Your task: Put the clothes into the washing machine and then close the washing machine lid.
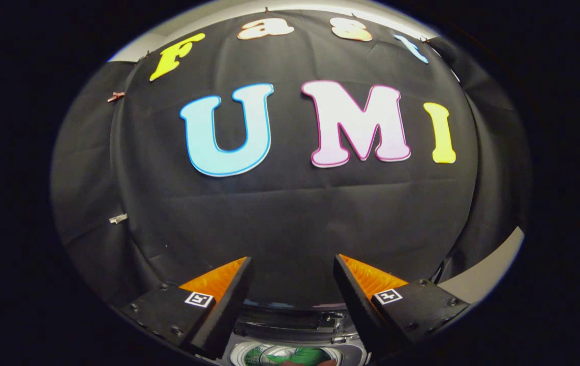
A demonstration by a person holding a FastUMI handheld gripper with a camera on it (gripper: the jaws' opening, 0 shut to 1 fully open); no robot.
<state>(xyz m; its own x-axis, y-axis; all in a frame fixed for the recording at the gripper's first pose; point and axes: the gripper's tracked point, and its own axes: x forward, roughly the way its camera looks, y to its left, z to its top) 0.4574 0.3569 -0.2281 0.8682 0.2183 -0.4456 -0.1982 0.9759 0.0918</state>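
My gripper [292, 264] is open, its two fingers spread wide with nothing between them. It is held high and points at the booth's black cloth wall. Below and between the fingers lies the open top of the washing machine [290, 325], its dark rear rim and hinge area showing. Inside its metal drum lies a green garment [300, 355], with a bit of white and red beside it. The lid itself cannot be made out.
The black cloth wall [290, 213] hangs close behind the machine and wraps round on both sides. A pale strip of surface [488, 274] shows beyond the right finger. Small clips [117, 218] hold the cloth on the left.
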